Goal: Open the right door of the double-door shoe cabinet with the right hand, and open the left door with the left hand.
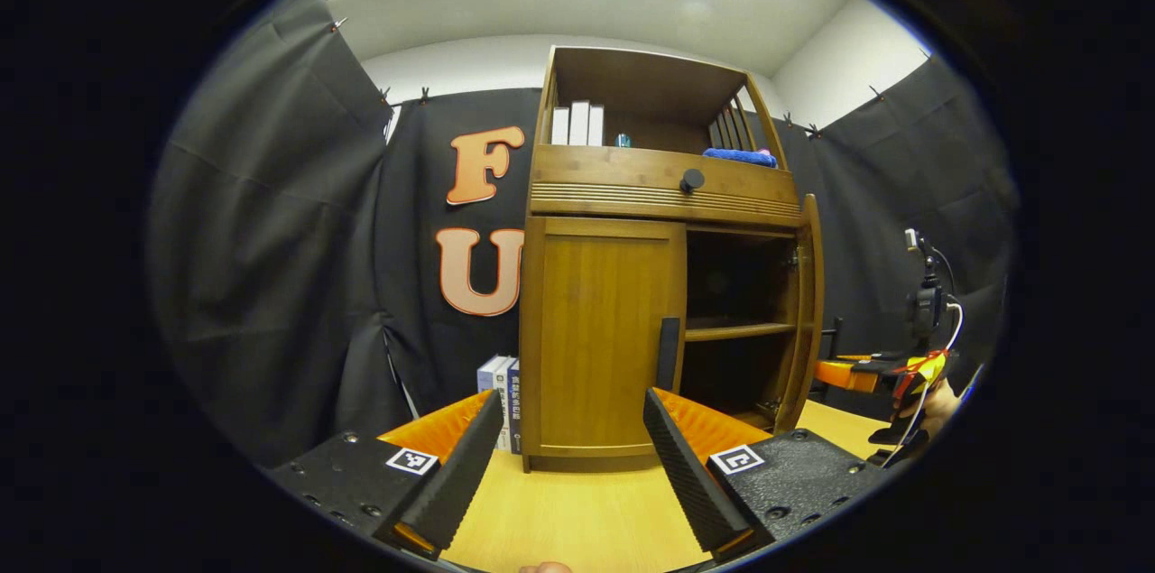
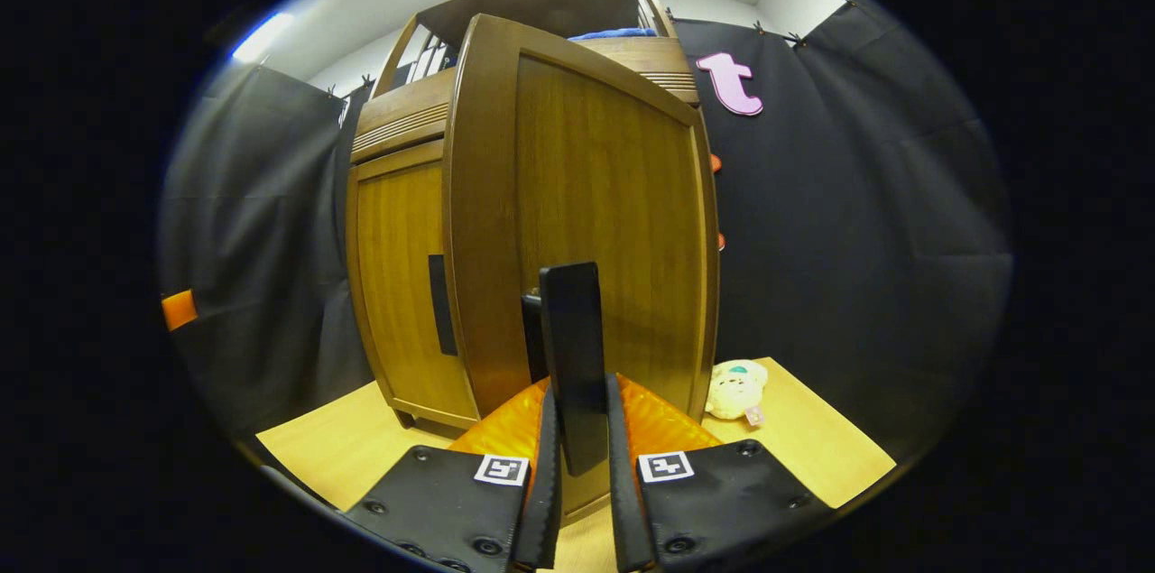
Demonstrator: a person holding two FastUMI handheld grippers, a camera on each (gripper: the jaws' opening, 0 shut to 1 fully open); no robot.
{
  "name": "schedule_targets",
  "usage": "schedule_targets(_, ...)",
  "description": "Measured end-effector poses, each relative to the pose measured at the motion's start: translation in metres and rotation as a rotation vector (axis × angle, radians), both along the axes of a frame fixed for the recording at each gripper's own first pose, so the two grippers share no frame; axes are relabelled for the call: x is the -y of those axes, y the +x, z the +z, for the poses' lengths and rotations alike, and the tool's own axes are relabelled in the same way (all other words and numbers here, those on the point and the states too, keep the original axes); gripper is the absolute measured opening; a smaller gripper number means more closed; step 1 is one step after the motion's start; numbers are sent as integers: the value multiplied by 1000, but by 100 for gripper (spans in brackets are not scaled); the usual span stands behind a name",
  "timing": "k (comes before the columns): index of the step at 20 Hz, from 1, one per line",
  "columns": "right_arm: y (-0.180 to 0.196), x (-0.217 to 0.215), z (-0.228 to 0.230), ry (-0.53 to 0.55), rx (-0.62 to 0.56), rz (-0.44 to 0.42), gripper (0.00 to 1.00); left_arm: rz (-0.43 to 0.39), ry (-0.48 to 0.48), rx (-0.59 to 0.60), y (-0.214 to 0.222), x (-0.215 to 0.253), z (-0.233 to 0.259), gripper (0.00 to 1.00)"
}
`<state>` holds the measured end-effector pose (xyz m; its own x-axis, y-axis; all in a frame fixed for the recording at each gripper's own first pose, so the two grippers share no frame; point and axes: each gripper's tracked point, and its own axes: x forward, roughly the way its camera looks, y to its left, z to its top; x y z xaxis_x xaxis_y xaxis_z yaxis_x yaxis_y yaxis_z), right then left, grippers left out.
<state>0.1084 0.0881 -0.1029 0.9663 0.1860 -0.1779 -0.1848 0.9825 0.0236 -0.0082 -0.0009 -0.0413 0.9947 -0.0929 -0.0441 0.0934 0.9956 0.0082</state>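
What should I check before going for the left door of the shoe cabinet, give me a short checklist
1. Right door swung open: ok.
2. Right gripper clamped on the right door's black handle: ok.
3. Left door shut, to be opened: ok.
4. Left gripper open, fingers apart: ok.
5. Left door's handle ahead, near the gripper's right-hand finger: ok.
6. Whether the fingers already reach that handle: cannot tell.

Left gripper view low over the desk [image 1: 577, 519], facing the cabinet [image 1: 632, 194] front from nearby, right gripper view close against the open right door [image 2: 595, 194], both sharing the closed left door [image 1: 600, 338].
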Motion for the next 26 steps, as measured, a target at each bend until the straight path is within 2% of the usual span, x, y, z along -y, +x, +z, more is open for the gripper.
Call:
schedule_targets(2, -7, 11, 0, 4, -6, -16, 31, -8, -8, -8, 2, 6, 0, 92)
schedule_targets(3, -10, 15, 2, 2, -7, -26, 26, -6, -2, -6, 3, 7, 1, 94)
schedule_targets(4, -13, 20, 2, -5, -5, -35, 36, -6, 2, -3, 5, 9, 1, 94)
schedule_targets(7, -21, 38, 5, -6, -10, -80, 18, -21, -1, -5, 8, 22, 1, 93)
schedule_targets(8, -21, 43, 4, -6, -20, -81, 18, -26, 2, -4, 10, 26, 1, 92)
schedule_targets(9, -22, 46, 6, -2, -17, -84, 24, -30, 2, -3, 10, 29, 2, 94)
schedule_targets(10, -22, 50, 6, -3, -16, -92, 18, -35, -1, -2, 12, 32, 1, 94)
schedule_targets(12, -24, 60, 8, -8, -13, -110, 18, -42, -8, -5, 13, 39, 0, 92)
schedule_targets(14, -28, 72, 8, -11, -16, -140, 17, -49, -10, -12, 15, 44, -2, 94)
schedule_targets(16, -34, 92, 9, -22, -11, -183, 2, -51, -11, -17, 17, 48, -2, 94)
schedule_targets(17, -29, 95, 10, -22, -3, -190, 2, -52, -10, -16, 18, 48, -2, 92)
schedule_targets(18, -28, 101, 11, -23, 0, -198, 9, -52, -10, -15, 19, 50, -2, 95)
schedule_targets(19, -28, 112, 12, -28, 3, -207, 2, -53, -9, -14, 20, 52, -2, 92)
schedule_targets(22, -31, 121, 14, -16, -2, -198, 1, -61, -5, -11, 24, 61, -1, 92)
schedule_targets(23, -33, 121, 13, -22, -3, -188, 5, -66, -2, -11, 26, 65, -1, 94)
schedule_targets(24, -35, 123, 12, -36, -1, -182, 8, -68, 3, -10, 26, 68, -1, 92)
schedule_targets(25, -34, 124, 13, -44, 1, -179, 1, -65, 9, -10, 28, 70, -1, 92)
schedule_targets(26, -33, 125, 14, -44, 2, -173, 5, -62, 15, -9, 31, 71, -2, 92)
